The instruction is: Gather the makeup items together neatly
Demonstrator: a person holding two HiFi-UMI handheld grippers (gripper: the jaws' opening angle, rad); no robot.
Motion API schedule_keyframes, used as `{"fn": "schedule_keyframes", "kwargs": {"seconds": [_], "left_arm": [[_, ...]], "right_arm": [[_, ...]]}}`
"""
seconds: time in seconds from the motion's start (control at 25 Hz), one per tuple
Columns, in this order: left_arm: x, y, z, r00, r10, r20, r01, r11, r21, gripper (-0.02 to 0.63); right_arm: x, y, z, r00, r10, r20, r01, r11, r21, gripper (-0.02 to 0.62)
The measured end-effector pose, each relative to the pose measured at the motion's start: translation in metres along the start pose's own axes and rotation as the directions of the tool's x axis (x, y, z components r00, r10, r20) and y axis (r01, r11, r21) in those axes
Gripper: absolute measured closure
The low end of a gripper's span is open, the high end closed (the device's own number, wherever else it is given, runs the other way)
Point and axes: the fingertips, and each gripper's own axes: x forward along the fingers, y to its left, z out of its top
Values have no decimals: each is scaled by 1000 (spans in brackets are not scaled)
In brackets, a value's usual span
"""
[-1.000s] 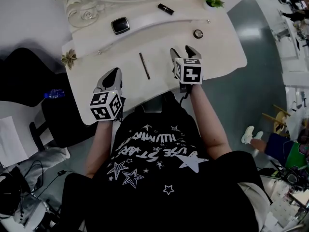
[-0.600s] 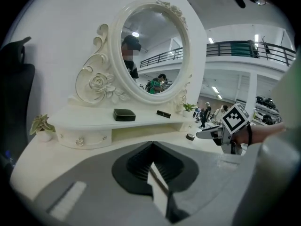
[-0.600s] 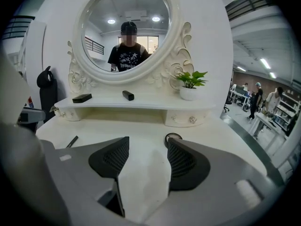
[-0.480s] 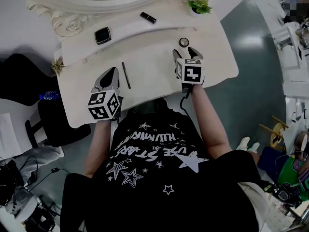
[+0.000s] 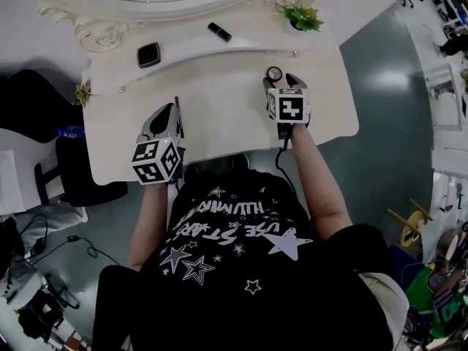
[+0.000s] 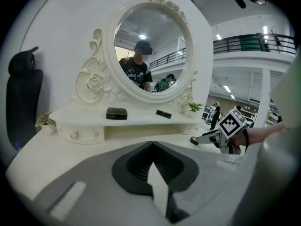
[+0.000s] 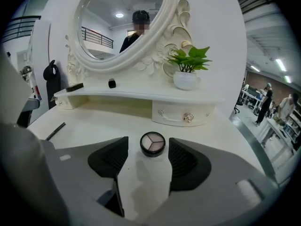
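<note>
White dressing table [image 5: 219, 115] carries a round compact [image 7: 153, 143]; grey floor [image 5: 380, 57] lies beside.

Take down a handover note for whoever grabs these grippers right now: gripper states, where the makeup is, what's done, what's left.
Left gripper: shut, empty, beside the makeup pencil on the tabletop.
Right gripper: open, jaws just opened a little further. The round eyeshadow compact lies at the jaw tips, not gripped.
Raised shelf: black square compact and lipstick, apart.
Done: nothing gathered yet.
Left: grip the eyeshadow, then bring all four items together.
</note>
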Motion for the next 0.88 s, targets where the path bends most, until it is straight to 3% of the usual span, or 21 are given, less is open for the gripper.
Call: {"fn": "schedule_keyframes", "kwargs": {"seconds": [0.44,0.56,0.88], "left_arm": [[-12,-2,-20,994,111,-19,-111,993,-49,604],[-16,-1,-22,991,129,-18,-130,990,-56,604],[-24,-1,-24,989,150,-16,-151,986,-73,604]], "right_arm": [[34,-6,-4,998,49,-41,-50,998,-24,315],[36,-7,-6,997,45,-56,-46,999,-19,354],[27,-5,-3,995,89,-46,-90,996,-16,356]]}}
